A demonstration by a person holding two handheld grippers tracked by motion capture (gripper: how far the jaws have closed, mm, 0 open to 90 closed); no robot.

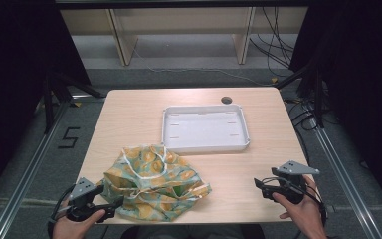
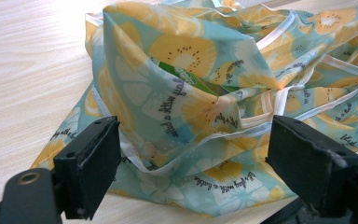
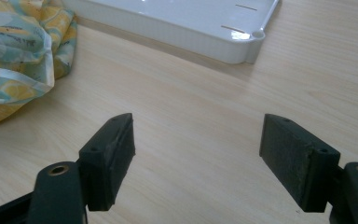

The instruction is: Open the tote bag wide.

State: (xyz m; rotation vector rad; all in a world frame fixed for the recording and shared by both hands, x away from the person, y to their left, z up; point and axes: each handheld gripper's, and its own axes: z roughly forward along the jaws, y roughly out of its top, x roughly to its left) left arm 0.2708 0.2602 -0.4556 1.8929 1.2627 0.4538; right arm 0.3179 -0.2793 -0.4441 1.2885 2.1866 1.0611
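A crumpled teal fabric bag (image 1: 154, 181) printed with yellow citrus slices and trimmed in white lies at the table's (image 1: 129, 109) near-left edge, the left gripper (image 1: 110, 203) gaping just before it, gripping nothing

cloth bag (image 1: 154, 181) showing teal ground, yellow citrus slices, white trim; tray (image 1: 205, 145) showing white; table (image 1: 129, 114) showing pale wood grain.

Thin crinkled cloth bag (image 1: 155, 181), slight sheen, fruit print, white ribbon trim. Pale wood-grain table (image 1: 129, 114), smooth, matt. White plastic tray (image 1: 206, 147), glossy, ribbed outer wall. Matt black gripper pads (image 3: 292, 158), rough-faced, worn edges.
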